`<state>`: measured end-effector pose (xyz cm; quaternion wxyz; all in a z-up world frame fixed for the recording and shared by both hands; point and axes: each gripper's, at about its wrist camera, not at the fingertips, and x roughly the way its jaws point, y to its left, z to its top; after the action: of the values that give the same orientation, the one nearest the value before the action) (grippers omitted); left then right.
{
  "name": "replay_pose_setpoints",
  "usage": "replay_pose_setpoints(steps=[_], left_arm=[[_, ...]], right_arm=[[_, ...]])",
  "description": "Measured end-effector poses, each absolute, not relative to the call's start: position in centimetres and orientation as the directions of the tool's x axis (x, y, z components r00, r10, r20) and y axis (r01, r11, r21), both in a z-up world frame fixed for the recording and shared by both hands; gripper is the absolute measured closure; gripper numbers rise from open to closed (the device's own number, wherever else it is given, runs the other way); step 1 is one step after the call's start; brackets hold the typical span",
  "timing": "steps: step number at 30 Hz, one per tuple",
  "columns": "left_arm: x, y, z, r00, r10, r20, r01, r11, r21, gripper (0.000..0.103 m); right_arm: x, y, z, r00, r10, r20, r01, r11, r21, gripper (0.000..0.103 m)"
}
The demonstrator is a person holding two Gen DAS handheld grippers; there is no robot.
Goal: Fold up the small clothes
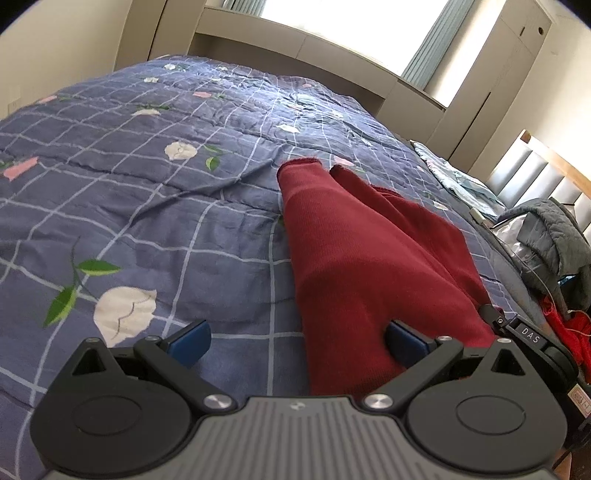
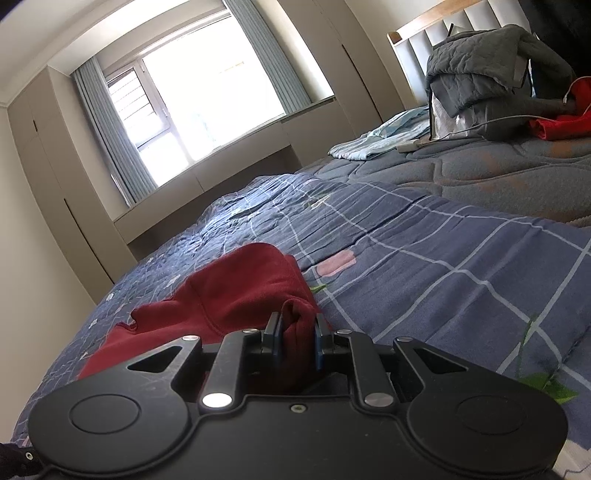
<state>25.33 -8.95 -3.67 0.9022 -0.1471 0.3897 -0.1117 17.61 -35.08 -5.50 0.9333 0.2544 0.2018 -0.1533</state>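
Note:
A dark red garment point(image 1: 369, 254) lies on the blue checked quilt point(image 1: 147, 206), two narrow ends pointing away from me. My left gripper point(image 1: 295, 341) is open; its jaws stand wide apart, the near edge of the garment between them and against the right blue pad point(image 1: 406, 341). In the right wrist view the same red garment point(image 2: 236, 291) is bunched on the quilt point(image 2: 424, 266). My right gripper point(image 2: 297, 338) is shut on a fold of it, the cloth pinched between the pads. The right gripper's black body also shows in the left wrist view point(image 1: 532, 338).
A grey quilted jacket point(image 2: 491, 74) and a bright red cloth point(image 2: 561, 118) are piled by the headboard point(image 2: 436, 33). A light blue cloth point(image 2: 384, 136) lies on the grey mattress point(image 2: 480, 170). A window point(image 2: 192, 107) and wardrobes stand beyond the bed.

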Motion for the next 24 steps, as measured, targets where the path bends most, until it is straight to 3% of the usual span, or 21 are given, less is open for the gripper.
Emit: replay_pose_setpoints(steps=[3, 5, 7, 10, 12, 16, 20, 24], left_arm=[[25.4, -9.0, -3.1, 0.675, -0.310, -0.669, 0.091, 0.935, -0.342, 0.000], [25.6, -8.8, -2.6, 0.684, -0.314, -0.658, 0.092, 0.932, -0.349, 0.000], [26.2, -8.6, -2.1, 0.699, -0.312, -0.643, 0.092, 0.932, -0.351, 0.000], [28.0, -8.5, -1.6, 0.720, -0.284, -0.634, 0.075, 0.939, -0.335, 0.000], [29.4, -8.5, -1.5, 0.724, -0.263, -0.638, 0.063, 0.946, -0.318, 0.000], [32.0, -8.8, -1.8, 0.727, -0.236, -0.645, 0.049, 0.954, -0.294, 0.000], [33.7, -9.6, -3.1, 0.706, -0.233, -0.669, 0.050, 0.958, -0.281, 0.000], [34.1, -10.4, -4.1, 0.698, -0.231, -0.678, 0.061, 0.963, -0.264, 0.001]], right_arm=[[17.4, -35.0, -5.2, 0.872, -0.194, -0.449, 0.391, 0.829, 0.400, 0.078], [17.1, -34.7, -4.8, 0.871, -0.212, -0.443, 0.393, 0.842, 0.370, 0.064], [16.9, -34.4, -3.9, 0.860, -0.263, -0.437, 0.416, 0.857, 0.304, 0.032], [16.8, -34.4, -2.4, 0.867, -0.294, -0.402, 0.403, 0.888, 0.220, 0.010], [17.6, -34.3, -1.4, 0.877, -0.280, -0.391, 0.364, 0.918, 0.159, 0.000], [20.9, -33.5, 0.2, 0.904, -0.175, -0.391, 0.202, 0.979, 0.028, 0.001], [26.0, -32.0, 0.5, 0.877, -0.054, -0.478, 0.007, 0.995, -0.101, 0.001], [29.8, -31.5, -1.8, 0.810, -0.123, -0.574, -0.014, 0.973, -0.229, 0.006]])
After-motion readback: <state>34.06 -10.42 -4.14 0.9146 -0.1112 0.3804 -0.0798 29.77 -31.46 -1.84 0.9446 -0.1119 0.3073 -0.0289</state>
